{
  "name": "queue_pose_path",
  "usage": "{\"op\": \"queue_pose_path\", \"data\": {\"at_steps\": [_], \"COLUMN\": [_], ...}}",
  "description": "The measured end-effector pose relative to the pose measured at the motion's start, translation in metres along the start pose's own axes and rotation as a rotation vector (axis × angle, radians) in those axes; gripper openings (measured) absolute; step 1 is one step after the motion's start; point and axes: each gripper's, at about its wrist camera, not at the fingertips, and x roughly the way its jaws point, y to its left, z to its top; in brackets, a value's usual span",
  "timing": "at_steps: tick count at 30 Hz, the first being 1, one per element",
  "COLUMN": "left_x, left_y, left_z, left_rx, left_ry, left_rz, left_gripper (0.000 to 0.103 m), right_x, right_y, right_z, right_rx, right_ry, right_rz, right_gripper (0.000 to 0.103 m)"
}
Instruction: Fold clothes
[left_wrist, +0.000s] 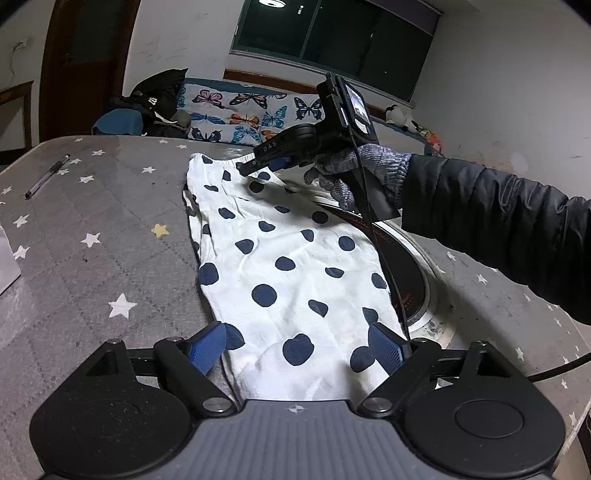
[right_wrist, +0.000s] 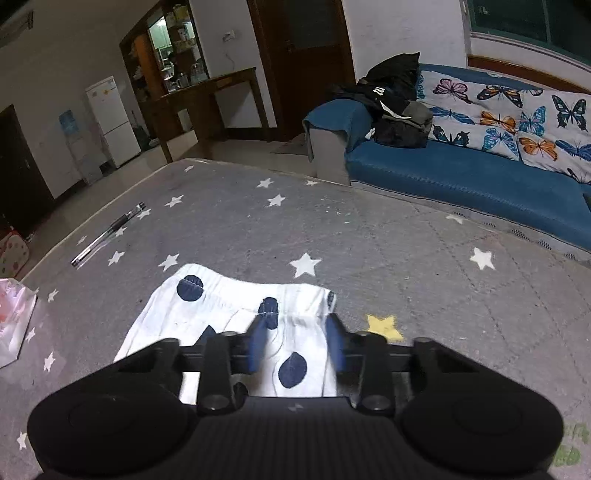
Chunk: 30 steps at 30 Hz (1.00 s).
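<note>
A crumpled white dotted garment (left_wrist: 291, 266) lies flat on the starred grey tabletop (left_wrist: 110, 236). The left tongs (left_wrist: 297, 347) gape over its near hem; the right tongs (right_wrist: 295, 341), blurred, seem parted over the elastic waistband. A pen (left_wrist: 47, 176) lies aside.

Crumpled matt cotton garment (left_wrist: 295, 266), matt grey star-print tablecloth (left_wrist: 103, 229), knitted glove (left_wrist: 362, 173), glossy plastic pen (left_wrist: 47, 176)

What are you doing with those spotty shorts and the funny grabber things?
A person is folding clothes with a grabber in each hand. The white polka-dot shorts lie flat on the starry grey tablecloth. The left gripper is open over one end, and the right gripper, held in a gloved hand, is open over the waistband end. Neither has grabbed the cloth yet.
</note>
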Motion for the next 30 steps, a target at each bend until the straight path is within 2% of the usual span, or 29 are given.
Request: {"op": "queue_pose_path", "data": {"at_steps": [3, 11, 16, 21, 30], "left_x": [0.000, 0.000, -0.014, -0.036, -0.072], "left_y": [0.000, 0.005, 0.008, 0.010, 0.019], "left_z": [-0.001, -0.005, -0.009, -0.018, -0.040], "left_rx": [-0.003, -0.019, -0.030, -0.038, -0.072], "left_ry": [-0.001, -0.003, -0.023, -0.054, -0.091], "left_rz": [0.009, 0.065, 0.100, 0.134, 0.183], "left_gripper": [0.087, 0.087, 0.087, 0.089, 0.089], "right_x": [-0.008, -0.063, -0.106, -0.160, -0.239], "right_y": [0.000, 0.019, 0.036, 0.061, 0.106], "right_z": [0.000, 0.002, -0.004, -0.027, -0.102], "right_rx": [0.022, 0.002, -0.024, -0.065, -0.136], "right_ry": [-0.012, -0.093, -0.135, -0.162, -0.129], "right_rz": [0.019, 0.085, 0.138, 0.202, 0.318], "right_gripper": [0.008, 0.006, 0.006, 0.006, 0.006]}}
